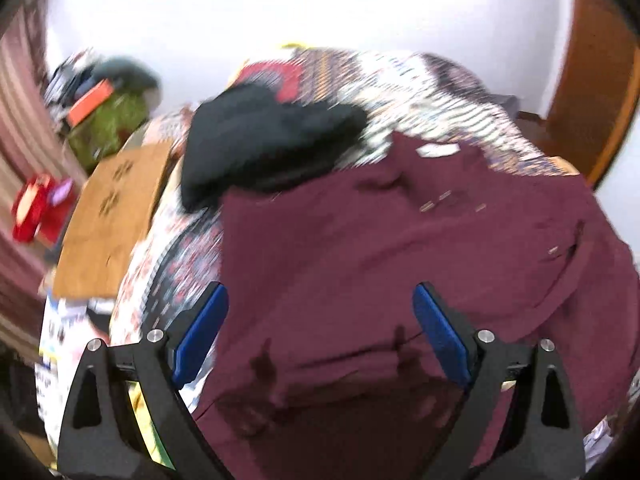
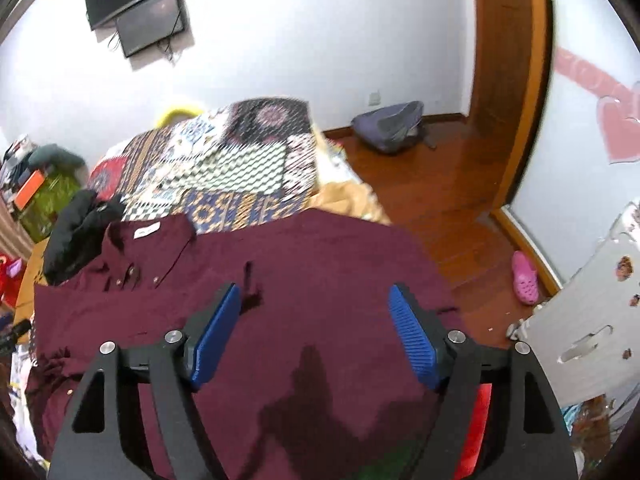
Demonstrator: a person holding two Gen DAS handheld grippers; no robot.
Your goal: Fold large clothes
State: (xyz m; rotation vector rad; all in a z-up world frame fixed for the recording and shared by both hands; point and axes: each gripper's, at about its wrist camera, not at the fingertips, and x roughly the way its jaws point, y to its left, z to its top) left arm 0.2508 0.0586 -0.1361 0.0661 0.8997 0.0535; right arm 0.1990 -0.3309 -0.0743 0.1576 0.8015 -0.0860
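Below, maroon shirt (image 2: 320, 264) spread flat on patterned bedspread (image 2: 248, 160), left tongs (image 1: 320, 312) and right tongs (image 2: 316, 308) wide apart, gripping nothing

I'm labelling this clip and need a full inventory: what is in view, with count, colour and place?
maroon shirt: one, spread on the bed, nearest.
black garment: one, bunched beside the shirt's collar.
patchwork bedspread: one, multicoloured, under both.
backpack: one, grey-blue, floor by wall.
clog: one, pink, on the wooden floor.
screens: two, black, on the wall.
left hand-held gripper: blue pads, open above the shirt.
right hand-held gripper: blue pads, open above the shirt.
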